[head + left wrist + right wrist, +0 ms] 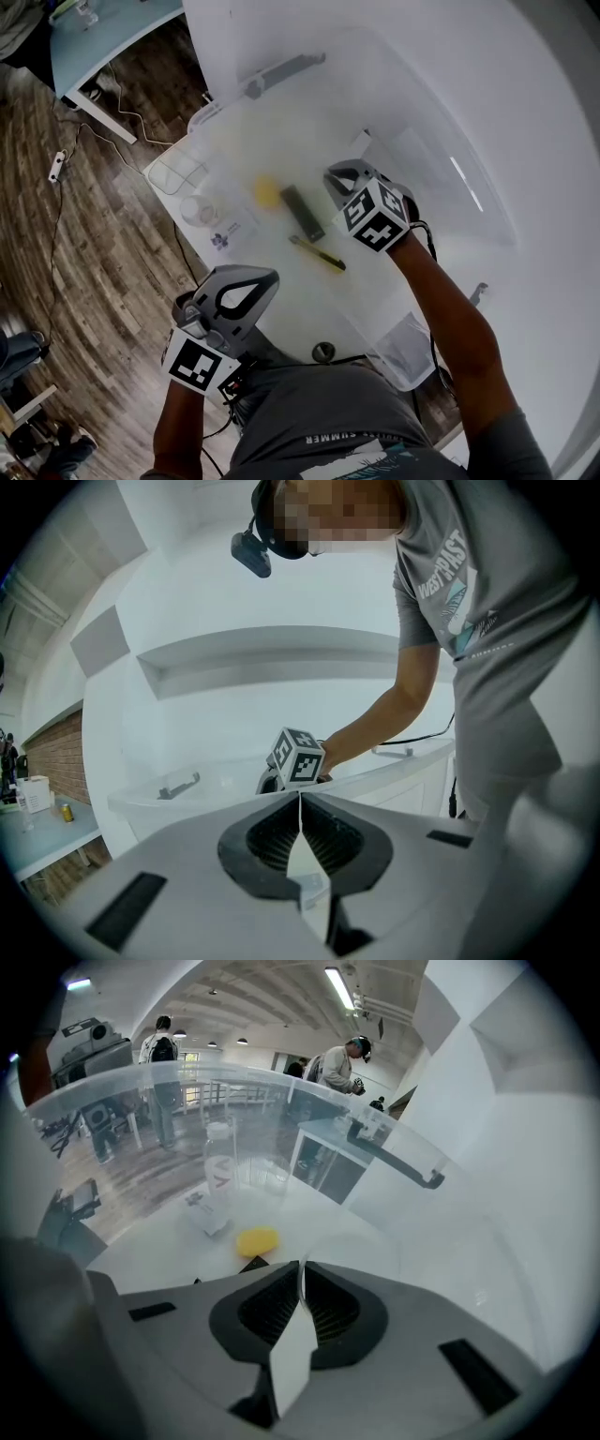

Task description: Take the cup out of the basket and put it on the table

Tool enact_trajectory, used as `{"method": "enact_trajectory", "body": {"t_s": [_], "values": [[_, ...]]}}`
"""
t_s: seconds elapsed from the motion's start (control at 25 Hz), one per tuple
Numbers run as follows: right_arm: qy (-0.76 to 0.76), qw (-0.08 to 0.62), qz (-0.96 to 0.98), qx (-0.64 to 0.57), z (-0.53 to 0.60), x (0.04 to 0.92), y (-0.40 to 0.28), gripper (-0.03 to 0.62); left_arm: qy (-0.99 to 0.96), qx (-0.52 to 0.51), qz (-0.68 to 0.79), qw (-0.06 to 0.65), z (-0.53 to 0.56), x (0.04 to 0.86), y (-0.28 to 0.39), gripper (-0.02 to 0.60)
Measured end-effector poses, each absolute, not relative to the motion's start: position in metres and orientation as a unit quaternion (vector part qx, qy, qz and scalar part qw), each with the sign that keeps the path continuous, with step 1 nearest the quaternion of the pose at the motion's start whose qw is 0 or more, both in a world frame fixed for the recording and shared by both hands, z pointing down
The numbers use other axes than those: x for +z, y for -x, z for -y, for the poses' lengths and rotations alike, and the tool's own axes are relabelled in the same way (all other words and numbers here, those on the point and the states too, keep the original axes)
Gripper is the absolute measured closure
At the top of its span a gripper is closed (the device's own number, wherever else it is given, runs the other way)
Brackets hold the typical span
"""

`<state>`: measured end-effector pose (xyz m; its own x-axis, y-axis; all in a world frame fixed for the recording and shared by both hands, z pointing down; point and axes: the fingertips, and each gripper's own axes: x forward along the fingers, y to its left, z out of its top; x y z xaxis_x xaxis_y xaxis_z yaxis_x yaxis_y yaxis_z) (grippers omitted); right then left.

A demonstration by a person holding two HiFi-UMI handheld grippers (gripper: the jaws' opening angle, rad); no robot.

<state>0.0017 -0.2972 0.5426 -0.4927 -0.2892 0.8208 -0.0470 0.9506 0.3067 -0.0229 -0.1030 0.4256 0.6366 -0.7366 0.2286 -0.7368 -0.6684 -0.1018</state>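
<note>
Wood floor (pixel 94 244) below the clear basket (pixel 187 1077). The right gripper (pixel 300 1274), nearly closed, pinches the cup (pixel 354 1246) wall, mid-basket and under the rim — lift-out seems underway. The left gripper (pixel 300 803) is closed, empty. Next — clear the rim and set the cup outside.

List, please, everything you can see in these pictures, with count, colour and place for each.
basket: one, clear plastic, in front of the person
cup: one, clear, inside the basket, its wall apparently pinched by the right gripper
yellow lump: one, yellow, basket floor
flat bar: one, dark grey, beside the yellow lump
stick: one, yellow and dark, near the flat bar
bottle: one, clear, upright by the basket wall
card: one, white with purple print, beside the bottle
side table: one, light blue, head view's top left
power strip: one, white, on the wood floor
bystanders: two, background
left gripper: grey, fingers shut, empty, outside the basket
right gripper: grey, inside the basket
</note>
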Motion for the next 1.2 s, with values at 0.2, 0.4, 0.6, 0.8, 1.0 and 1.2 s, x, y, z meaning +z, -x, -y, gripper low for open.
{"method": "enact_trajectory", "body": {"t_s": [0.2,0.4,0.6,0.8,1.0,1.2], "values": [[-0.114,0.473,0.866,-0.120,0.284,0.520,-0.016,0.562,-0.907,0.130,0.400,-0.007,0.091,0.414,0.007,0.566],[-0.128,0.443,0.880,-0.113,0.270,0.499,-0.026,0.562,-0.911,0.121,0.395,-0.017,0.083,0.409,-0.012,0.566],[-0.143,0.411,0.894,-0.110,0.265,0.473,-0.033,0.562,-0.915,0.133,0.379,-0.025,0.081,0.409,-0.028,0.566],[-0.149,0.388,0.903,-0.112,0.257,0.450,-0.036,0.562,-0.919,0.135,0.369,-0.035,0.086,0.403,-0.039,0.566],[-0.145,0.372,0.910,-0.111,0.243,0.434,-0.041,0.562,-0.920,0.140,0.363,-0.046,0.096,0.392,-0.048,0.566],[-0.150,0.369,0.912,-0.103,0.237,0.436,-0.054,0.562,-0.922,0.150,0.354,-0.052,0.094,0.390,-0.058,0.566]]}}
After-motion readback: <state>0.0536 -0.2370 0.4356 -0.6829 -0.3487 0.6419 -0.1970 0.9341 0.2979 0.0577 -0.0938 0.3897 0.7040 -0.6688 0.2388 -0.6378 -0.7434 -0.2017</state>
